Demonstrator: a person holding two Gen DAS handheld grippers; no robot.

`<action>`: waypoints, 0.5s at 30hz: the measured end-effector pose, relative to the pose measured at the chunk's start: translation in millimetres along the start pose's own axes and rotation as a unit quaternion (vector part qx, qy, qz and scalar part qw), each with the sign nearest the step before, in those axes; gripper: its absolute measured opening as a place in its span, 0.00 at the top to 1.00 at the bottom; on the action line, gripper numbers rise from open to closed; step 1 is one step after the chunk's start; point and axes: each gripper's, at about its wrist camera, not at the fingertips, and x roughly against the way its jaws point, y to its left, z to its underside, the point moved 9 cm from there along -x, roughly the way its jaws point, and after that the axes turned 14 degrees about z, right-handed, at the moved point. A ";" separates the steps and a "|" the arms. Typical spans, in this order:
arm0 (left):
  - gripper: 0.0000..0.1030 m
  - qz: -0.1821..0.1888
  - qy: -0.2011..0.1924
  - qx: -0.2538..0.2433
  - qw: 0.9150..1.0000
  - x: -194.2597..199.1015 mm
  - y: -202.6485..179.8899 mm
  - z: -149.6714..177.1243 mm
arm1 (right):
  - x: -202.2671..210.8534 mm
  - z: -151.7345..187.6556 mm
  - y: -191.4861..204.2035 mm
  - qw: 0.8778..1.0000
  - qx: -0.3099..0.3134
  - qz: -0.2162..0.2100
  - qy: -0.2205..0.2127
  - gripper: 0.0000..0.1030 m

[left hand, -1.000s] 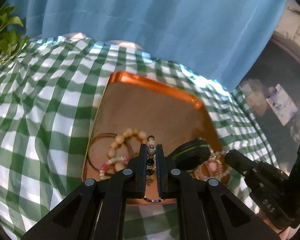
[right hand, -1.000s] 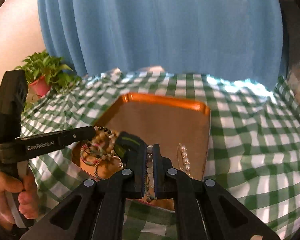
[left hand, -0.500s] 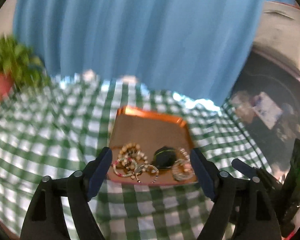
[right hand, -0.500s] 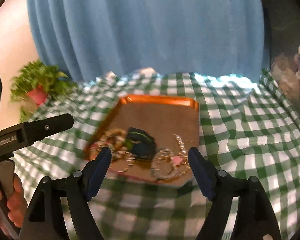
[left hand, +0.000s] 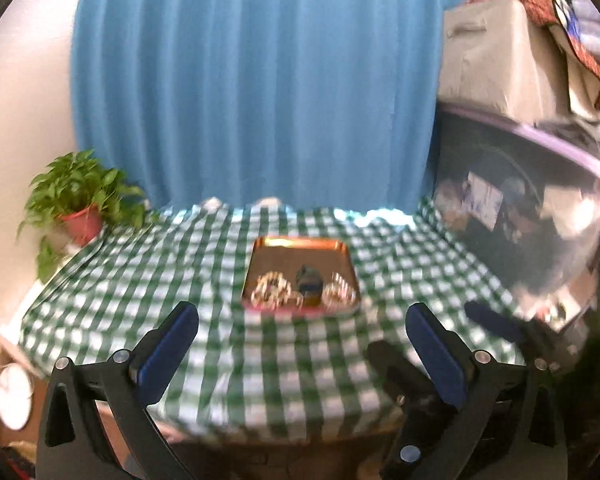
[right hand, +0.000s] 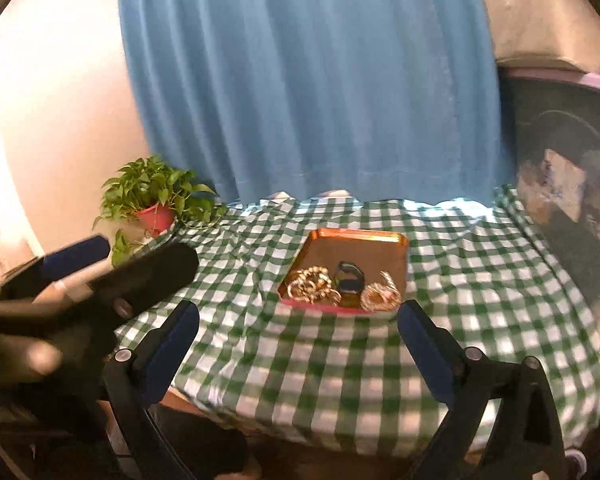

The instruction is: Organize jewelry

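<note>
An orange tray [left hand: 300,245] [right hand: 356,236] lies on the green checked tablecloth. In it lie a pile of beaded bracelets [left hand: 271,290] [right hand: 312,286] at the left, a dark watch [left hand: 309,283] [right hand: 350,276] in the middle and a pearl bracelet [left hand: 338,292] [right hand: 380,294] at the right. My left gripper [left hand: 300,336] is open and empty, well back from the tray, over the table's near edge. My right gripper [right hand: 298,332] is open and empty, also well back. The left gripper shows in the right wrist view [right hand: 100,276].
A potted plant [left hand: 80,204] [right hand: 156,200] stands at the table's back left corner. A blue curtain [left hand: 252,80] hangs behind the table. Cluttered furniture [left hand: 540,160] stands to the right. The tablecloth [right hand: 460,280] hangs over the near edge.
Both grippers let go of the bracelets they held, opened wide and pulled far back from the tray. The jewelry now lies in the tray.
</note>
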 end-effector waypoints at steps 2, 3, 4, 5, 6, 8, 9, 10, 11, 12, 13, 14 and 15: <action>0.00 0.000 0.009 0.002 1.000 14.0 -8.2 16.4 | 17.1 10.0 -0.5 1.000 0.012 0.023 -0.003 0.04; 0.00 -0.001 0.016 -0.001 1.000 18.3 -11.7 23.6 | 23.0 15.3 0.0 0.999 0.018 0.038 -0.002 0.04; 0.00 -0.002 0.021 -0.002 1.000 20.0 -15.0 29.2 | 28.7 22.1 1.4 0.999 0.024 0.048 0.002 0.04; 0.00 -0.006 0.043 0.007 0.999 23.0 -15.9 39.0 | 33.6 29.7 3.1 0.998 0.024 0.052 0.009 0.04; 0.00 -0.008 0.055 0.013 0.998 24.9 -16.8 45.3 | 37.6 35.9 2.3 0.998 0.017 0.053 0.014 0.04; 0.00 -0.009 0.083 0.018 0.996 26.2 -18.5 58.9 | 42.1 49.0 1.1 0.998 0.004 0.054 0.033 0.04; 0.00 -0.010 0.090 0.013 0.996 26.7 -19.1 62.5 | 43.0 54.8 0.4 0.998 0.001 0.055 0.042 0.05; 0.00 -0.010 0.094 0.009 0.996 27.7 -20.2 64.3 | 43.9 60.6 0.8 0.997 -0.002 0.056 0.052 0.05; 0.00 -0.014 0.097 0.005 0.995 29.5 -20.6 66.6 | 46.0 64.0 1.5 0.997 -0.003 0.055 0.055 0.07; 0.00 -0.020 0.096 0.005 0.995 32.5 -20.4 68.1 | 47.4 66.9 2.0 0.997 -0.006 0.052 0.059 0.07; 0.00 -0.026 0.092 0.004 0.995 35.7 -20.1 68.6 | 48.0 68.6 2.8 0.997 -0.008 0.048 0.062 0.07; 0.00 -0.033 0.086 0.004 0.996 38.8 -20.1 68.6 | 48.5 69.8 3.7 0.997 -0.011 0.044 0.066 0.07; 0.00 -0.040 0.081 0.002 0.996 41.3 -19.3 67.6 | 49.0 70.0 4.4 0.997 -0.016 0.040 0.069 0.07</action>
